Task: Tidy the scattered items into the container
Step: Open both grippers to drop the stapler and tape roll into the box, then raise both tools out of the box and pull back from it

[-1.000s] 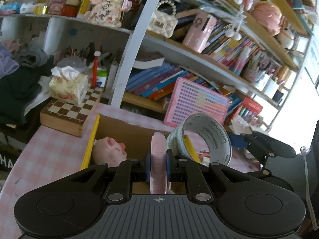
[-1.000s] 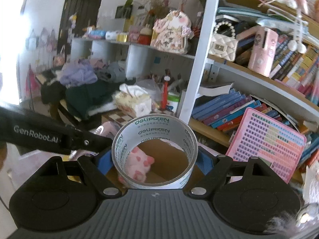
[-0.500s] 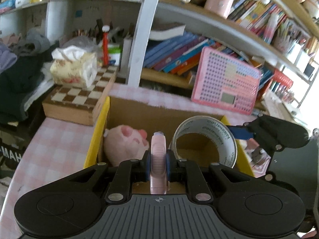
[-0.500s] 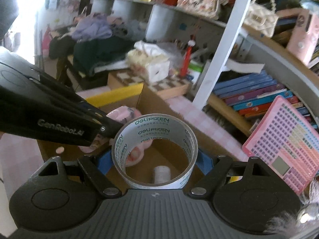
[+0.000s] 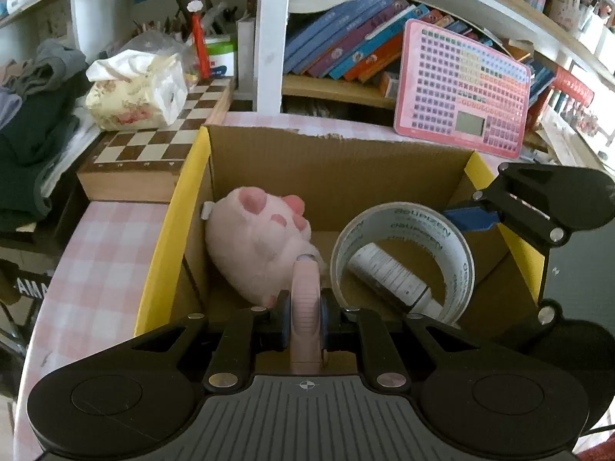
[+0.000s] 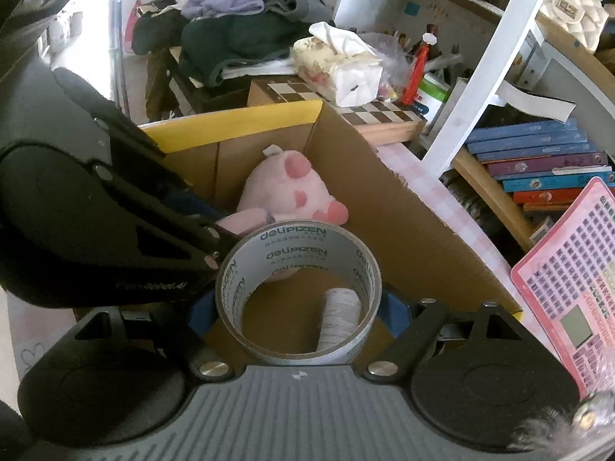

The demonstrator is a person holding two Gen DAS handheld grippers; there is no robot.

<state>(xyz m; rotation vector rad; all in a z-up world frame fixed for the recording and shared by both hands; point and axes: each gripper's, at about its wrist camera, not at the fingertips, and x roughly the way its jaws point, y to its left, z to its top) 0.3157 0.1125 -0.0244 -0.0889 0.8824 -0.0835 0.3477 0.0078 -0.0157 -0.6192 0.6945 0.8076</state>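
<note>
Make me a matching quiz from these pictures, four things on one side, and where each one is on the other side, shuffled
Things:
1. tape roll
2. pink plush pig
3. tissue pack
4. slim pink item

Places:
A. on the chessboard box
B. clamped in the left gripper
C. lying inside the cardboard box
D. held between the right gripper's blue pads

Pairs: 1-D, 2-C, 3-A, 4-B

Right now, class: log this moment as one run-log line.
left gripper: shut on pink item | right gripper: holds tape roll | both over cardboard box | inside: pig plush, bottle
</note>
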